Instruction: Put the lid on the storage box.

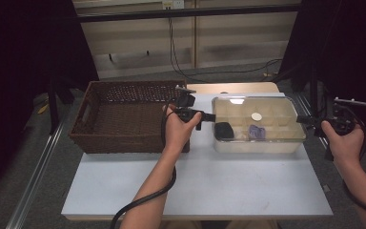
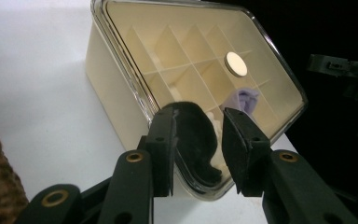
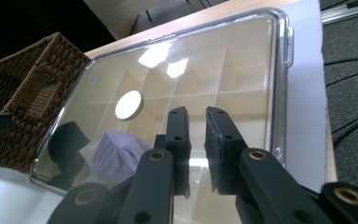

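A cream compartment box (image 1: 257, 145) with a clear lid stands on the right half of the white table. Under the lid lie a black item (image 1: 224, 130), a purple item (image 1: 256, 131) and a white round disc (image 1: 257, 116). My left gripper (image 1: 213, 116) points at the box's left end. In the left gripper view its jaws (image 2: 198, 112) stand open over the box corner, where the black item (image 2: 193, 140) lies below the lid. My right gripper (image 1: 299, 119) hovers at the box's right end. In the right gripper view, its jaws (image 3: 196, 112) are a narrow gap apart above the lid, nothing between them.
A brown wicker basket (image 1: 124, 143) stands on the table's left half, close behind my left hand. The white table (image 1: 195, 181) stretches bare toward the front edge. Cables trail from both grippers, and black drapes and stands flank the table.
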### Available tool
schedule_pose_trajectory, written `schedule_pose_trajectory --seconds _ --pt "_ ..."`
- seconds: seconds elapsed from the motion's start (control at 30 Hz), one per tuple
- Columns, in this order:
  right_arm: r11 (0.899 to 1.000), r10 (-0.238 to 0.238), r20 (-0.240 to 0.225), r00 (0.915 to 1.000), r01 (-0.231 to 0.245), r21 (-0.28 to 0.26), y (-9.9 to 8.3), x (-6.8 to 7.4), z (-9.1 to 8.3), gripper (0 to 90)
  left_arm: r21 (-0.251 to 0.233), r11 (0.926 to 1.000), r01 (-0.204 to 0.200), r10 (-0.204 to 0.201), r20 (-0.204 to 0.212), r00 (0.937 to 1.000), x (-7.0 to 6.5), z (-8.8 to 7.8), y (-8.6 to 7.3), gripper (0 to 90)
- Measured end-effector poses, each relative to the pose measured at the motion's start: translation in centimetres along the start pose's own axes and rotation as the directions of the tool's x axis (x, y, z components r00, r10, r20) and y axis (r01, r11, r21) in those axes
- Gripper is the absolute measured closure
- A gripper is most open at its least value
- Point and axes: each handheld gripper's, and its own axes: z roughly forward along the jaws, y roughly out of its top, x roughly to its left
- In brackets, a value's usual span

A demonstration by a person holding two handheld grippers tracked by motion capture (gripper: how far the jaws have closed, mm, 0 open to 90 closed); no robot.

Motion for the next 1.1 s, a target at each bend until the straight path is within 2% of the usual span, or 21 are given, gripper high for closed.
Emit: schedule_pose_trajectory --seconds 0.17,0.4,0.9,1.1 --pt "1.0 -0.012 -0.002 0.9999 0.013 0.015 -0.6 0.5 0.0 84.8 0.012 0.9999 -0.006 0.006 0.011 0.9999 0.3 -0.3 -0.7 66.6" --pt "0.999 -0.026 -0.014 0.9996 0.026 0.031 -1.2 1.2 0.1 86.0 0.015 0.9997 -0.018 0.018 0.027 0.9995 -0.1 -0.9 -1.4 68.8" --pt "0.996 -0.073 -0.053 0.9959 0.075 0.042 -2.0 3.4 0.1 64.3 0.008 0.9986 -0.053 0.053 0.045 0.9976 -0.7 -2.5 -2.3 60.6" --pt "0.995 -0.08 -0.075 0.9939 0.084 0.048 -2.2 3.9 0.3 61.0 0.014 0.9978 -0.064 0.063 0.05 0.9967 -0.8 -2.7 -2.7 57.1"
